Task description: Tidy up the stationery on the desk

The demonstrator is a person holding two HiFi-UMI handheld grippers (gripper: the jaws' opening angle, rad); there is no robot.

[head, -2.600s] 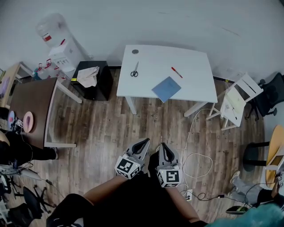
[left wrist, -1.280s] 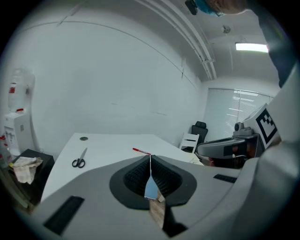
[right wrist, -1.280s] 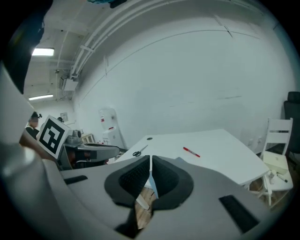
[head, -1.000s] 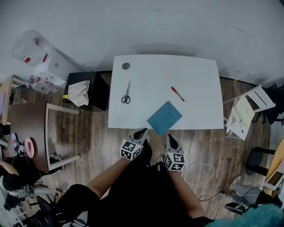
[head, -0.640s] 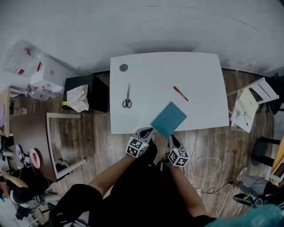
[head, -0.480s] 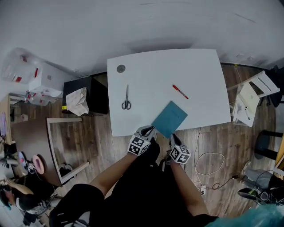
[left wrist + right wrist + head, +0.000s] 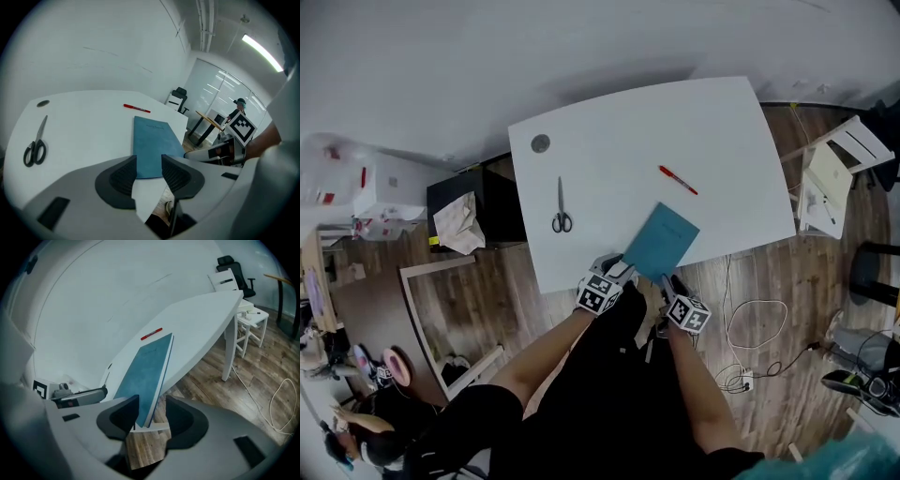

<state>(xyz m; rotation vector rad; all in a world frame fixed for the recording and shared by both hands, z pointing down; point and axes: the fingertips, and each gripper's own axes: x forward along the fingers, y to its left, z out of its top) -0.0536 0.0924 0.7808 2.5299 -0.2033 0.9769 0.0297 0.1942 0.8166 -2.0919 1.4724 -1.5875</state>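
A blue notebook (image 7: 662,241) lies askew on the white desk (image 7: 609,141), its near end over the front edge. Scissors (image 7: 561,208) lie at the left and a red pen (image 7: 678,180) beyond the notebook. My left gripper (image 7: 617,269) is at the notebook's near left corner. Its jaws have just been opening and stand open (image 7: 149,161), with the notebook (image 7: 152,145) showing in the gap. My right gripper (image 7: 667,279) has also just been opening (image 7: 152,404). The notebook's edge (image 7: 147,371) stands between its pads with a gap beside it.
A grey round disc (image 7: 541,143) sits at the desk's far left corner. A black cabinet (image 7: 478,192) with a crumpled cloth (image 7: 455,225) stands left of the desk. A white chair (image 7: 830,178) and loose cables (image 7: 759,323) are at the right.
Both grippers have come forward and down from in front of my body to the desk's front edge, ending at the notebook's near end. The desk fills more of the head view.
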